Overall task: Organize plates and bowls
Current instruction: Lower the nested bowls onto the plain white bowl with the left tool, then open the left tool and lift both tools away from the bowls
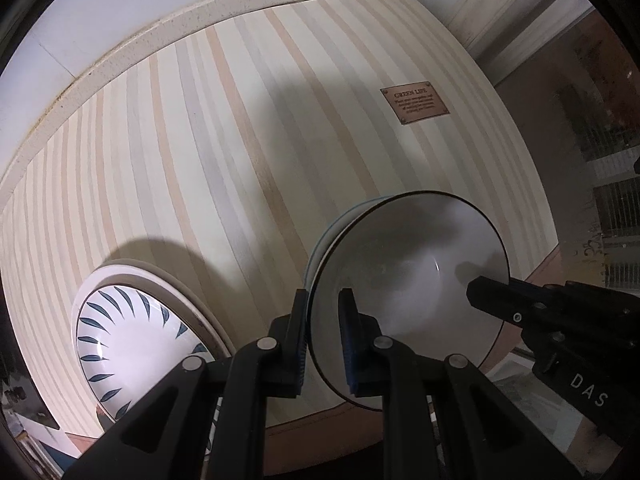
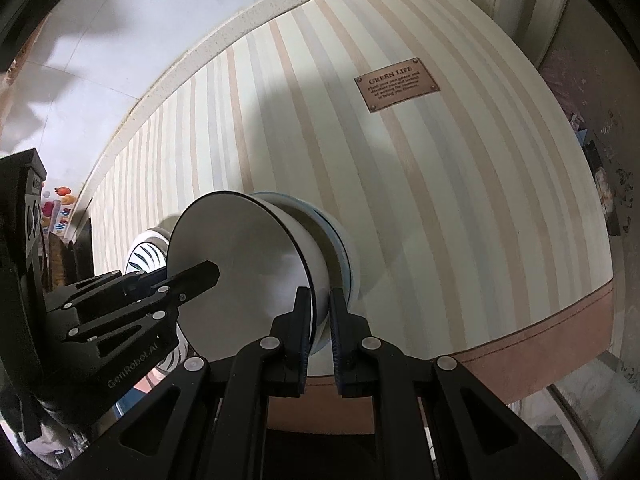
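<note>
Two bowls (image 1: pixel 408 280), one leaf-patterned plate (image 1: pixel 132 344), two grippers (image 1: pixel 324 344).

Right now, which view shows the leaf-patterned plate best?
The left wrist view: the leaf-patterned plate lies left of the held white bowl, most of its blue leaf ring visible. In the right wrist view only a sliver shows behind the bowl and the left gripper.

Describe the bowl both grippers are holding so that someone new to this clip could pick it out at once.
Start from the striped table mat with its small brown label. Near its front edge, a plain white bowl with a thin dark rim is clamped on opposite sides by the left gripper and the right gripper. Unlike the neighbouring dish with dark blue leaf strokes, its inside is unpatterned.
</note>
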`<state>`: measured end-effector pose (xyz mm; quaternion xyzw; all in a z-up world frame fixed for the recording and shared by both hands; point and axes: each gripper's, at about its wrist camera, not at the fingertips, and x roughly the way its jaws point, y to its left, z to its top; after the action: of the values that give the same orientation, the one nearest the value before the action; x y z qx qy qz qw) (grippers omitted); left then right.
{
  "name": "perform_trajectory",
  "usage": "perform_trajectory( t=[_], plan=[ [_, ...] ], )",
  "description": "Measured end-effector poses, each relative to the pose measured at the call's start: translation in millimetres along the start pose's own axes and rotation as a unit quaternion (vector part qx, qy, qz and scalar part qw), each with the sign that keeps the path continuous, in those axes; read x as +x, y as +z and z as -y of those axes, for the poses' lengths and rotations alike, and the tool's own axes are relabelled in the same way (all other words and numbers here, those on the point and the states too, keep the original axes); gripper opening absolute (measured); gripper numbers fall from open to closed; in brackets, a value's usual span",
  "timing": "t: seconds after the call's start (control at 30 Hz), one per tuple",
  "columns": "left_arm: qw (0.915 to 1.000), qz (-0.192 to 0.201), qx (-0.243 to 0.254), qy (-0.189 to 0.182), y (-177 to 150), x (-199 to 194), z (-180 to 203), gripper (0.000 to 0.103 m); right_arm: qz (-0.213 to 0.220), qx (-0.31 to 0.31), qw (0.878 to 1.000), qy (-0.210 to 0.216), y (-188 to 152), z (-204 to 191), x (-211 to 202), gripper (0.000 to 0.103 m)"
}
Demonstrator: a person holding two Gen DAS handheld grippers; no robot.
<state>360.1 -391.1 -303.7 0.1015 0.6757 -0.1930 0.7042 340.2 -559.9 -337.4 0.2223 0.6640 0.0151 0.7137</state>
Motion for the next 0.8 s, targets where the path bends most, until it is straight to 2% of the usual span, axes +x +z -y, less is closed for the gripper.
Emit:
perform_trajectory(
  t=[0.27,0.6,0.8],
  plan=[
    [0.9998,0.004,0.002,0.019,1,3,1,0.013,0.007,-0.007,1.0,-0.009,6,-3,3,0.011],
    [0.9998,0.005,0.004,0.019,-2,3,-1,0.013,0.002,0.006,1.0,-0.004,6,1,4,0.013],
    [0.9995,0.023,0.003,0.021,-11,-23,-2,0.014,0.016,-0.005,1.0,-0.02,-4,-6,-11,0.013]
  ],
)
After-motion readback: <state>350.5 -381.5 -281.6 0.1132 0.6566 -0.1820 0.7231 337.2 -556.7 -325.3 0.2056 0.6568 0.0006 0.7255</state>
